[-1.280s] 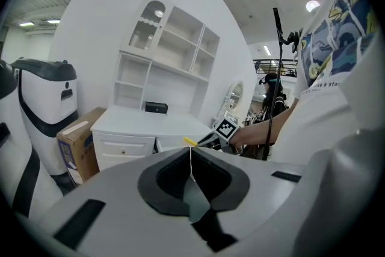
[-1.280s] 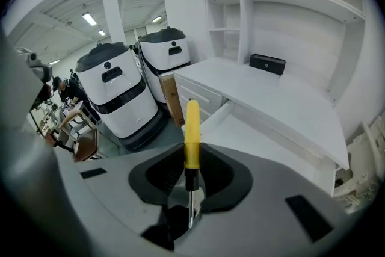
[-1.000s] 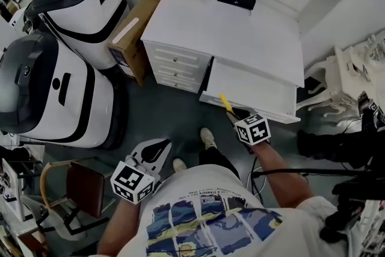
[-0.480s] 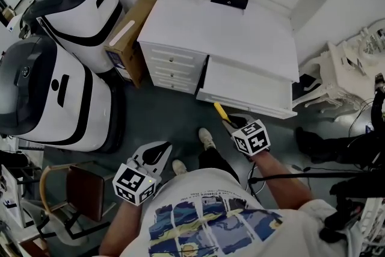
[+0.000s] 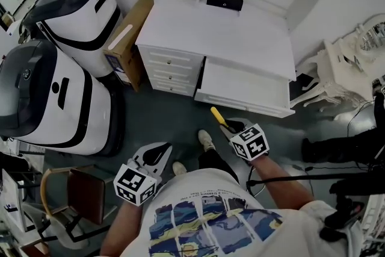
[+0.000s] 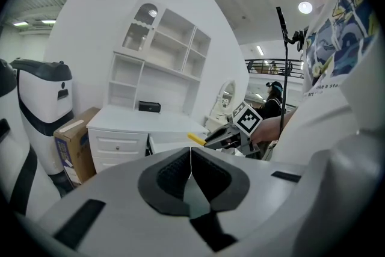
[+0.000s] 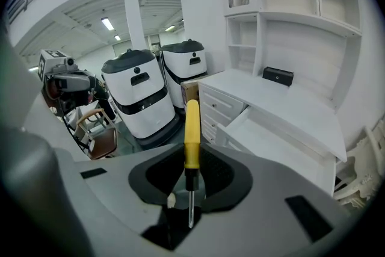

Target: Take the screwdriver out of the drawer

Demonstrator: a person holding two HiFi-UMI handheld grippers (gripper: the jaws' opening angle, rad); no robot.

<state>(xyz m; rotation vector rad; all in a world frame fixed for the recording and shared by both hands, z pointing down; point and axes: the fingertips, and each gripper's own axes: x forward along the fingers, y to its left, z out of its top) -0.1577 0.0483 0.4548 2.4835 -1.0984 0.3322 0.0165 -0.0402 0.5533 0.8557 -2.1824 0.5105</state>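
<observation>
Yellow plastic marks the handle of the slim metal-shafted screwdriver (image 5: 218, 117), which is clamped in the right gripper (image 5: 230, 127). In the right gripper view the tool (image 7: 191, 132) runs straight along the gripper's own line. Its long axis lies between the two dark pads, which press on it where the handle meets the black collar. The handle sticks out forward past the jaw tips, and the bare shaft points back toward the gripper body.

In the head view the handle slants up and to the left, toward the open white drawer (image 5: 240, 106) of the white wooden desk (image 5: 222, 33). The screwdriver is out of the drawer. It hangs over the grey floor (image 5: 162, 120) just ahead of the drawer's front edge and touches nothing but the jaws.

The right forearm (image 5: 283, 177) reaches out from the torso, with the gripper's marker cube (image 5: 249, 142) on top and the gripper tilted downward. The left gripper (image 5: 155, 153) is held low on the person's other side, well apart from the right one. Its jaws (image 6: 190, 174) are pressed together with nothing between them, and it aims toward the desk.
</observation>
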